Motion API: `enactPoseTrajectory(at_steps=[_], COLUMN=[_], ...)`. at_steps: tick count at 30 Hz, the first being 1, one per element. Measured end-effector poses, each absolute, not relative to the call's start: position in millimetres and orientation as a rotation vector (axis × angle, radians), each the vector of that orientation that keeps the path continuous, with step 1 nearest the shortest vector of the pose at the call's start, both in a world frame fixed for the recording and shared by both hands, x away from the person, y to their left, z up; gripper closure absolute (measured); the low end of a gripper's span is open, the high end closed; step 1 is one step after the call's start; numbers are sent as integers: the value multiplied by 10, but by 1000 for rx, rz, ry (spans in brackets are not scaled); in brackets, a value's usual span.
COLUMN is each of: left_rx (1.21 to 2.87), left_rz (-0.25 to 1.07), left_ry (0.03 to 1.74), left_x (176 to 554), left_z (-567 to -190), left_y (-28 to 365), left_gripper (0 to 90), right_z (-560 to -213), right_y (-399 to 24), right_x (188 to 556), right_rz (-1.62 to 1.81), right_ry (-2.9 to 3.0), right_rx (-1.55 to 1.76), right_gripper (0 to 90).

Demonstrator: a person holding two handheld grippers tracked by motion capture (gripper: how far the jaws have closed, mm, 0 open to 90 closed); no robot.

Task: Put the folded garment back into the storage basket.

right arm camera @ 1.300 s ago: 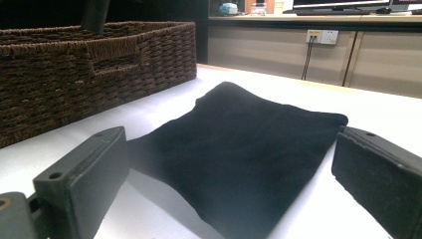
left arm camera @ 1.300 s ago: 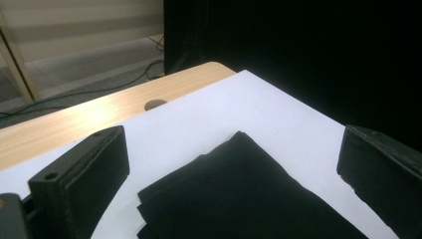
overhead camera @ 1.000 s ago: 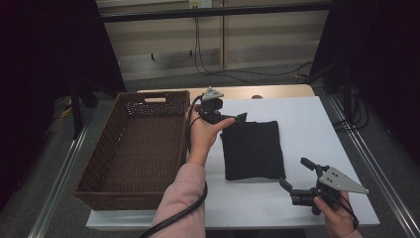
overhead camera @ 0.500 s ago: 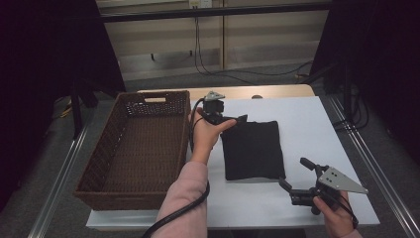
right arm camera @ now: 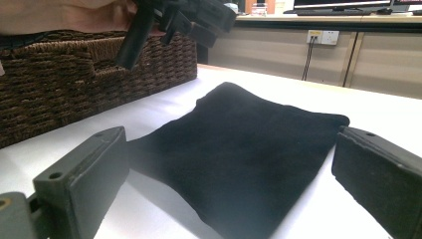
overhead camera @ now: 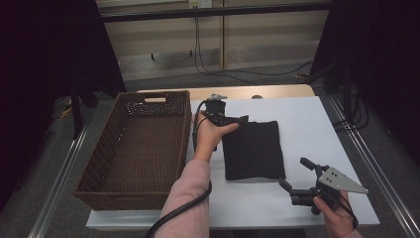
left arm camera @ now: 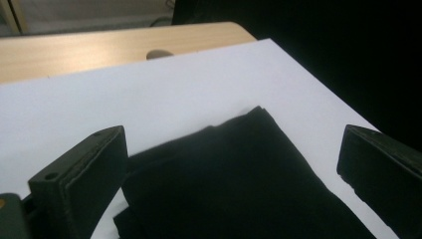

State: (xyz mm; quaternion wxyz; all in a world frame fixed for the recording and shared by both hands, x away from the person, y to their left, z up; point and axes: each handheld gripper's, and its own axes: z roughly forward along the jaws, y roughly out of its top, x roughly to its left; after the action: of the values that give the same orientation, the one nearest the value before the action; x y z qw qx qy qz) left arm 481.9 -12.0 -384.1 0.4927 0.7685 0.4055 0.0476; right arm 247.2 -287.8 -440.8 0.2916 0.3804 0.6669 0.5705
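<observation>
White tabletop (overhead camera: pixel 307 124) scene barely changed: left gripper (overhead camera: pixel 229 119) edged a touch nearer the folded black cloth's (overhead camera: pixel 253 150) far-left corner, jaws apart, right gripper (overhead camera: pixel 296 177) waiting wide open near it, so I'd guess a pickup's coming.

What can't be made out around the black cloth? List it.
- Cloth, high view: its far left corner is hidden under the left gripper.
- Cloth, left gripper view: near part cut off by the bottom edge.
- Basket, right gripper view: its inside is hidden by its own wall.
</observation>
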Motion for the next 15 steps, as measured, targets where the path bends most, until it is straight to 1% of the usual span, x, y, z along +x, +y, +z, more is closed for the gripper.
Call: enactPoseTrajectory(at_steps=[4,7,15], left_rx=[1880,1886,1916], left_rz=[120,114,150], left_ry=[1000,1004,1000], left_x=[4838,4853,4894], left_z=[-3887,-3928,-4009], left_y=[-151,-152,-149], left_gripper=[0,28,81], right_z=[-4408,-4412,-4414], right_y=[-2878,-2879,-2877], right_x=[2471,2474,2481], right_rz=[1518,1515,1518], right_ry=[1778,1783,1785], right_rx=[1013,1008,1008], right_gripper=[12,12,12])
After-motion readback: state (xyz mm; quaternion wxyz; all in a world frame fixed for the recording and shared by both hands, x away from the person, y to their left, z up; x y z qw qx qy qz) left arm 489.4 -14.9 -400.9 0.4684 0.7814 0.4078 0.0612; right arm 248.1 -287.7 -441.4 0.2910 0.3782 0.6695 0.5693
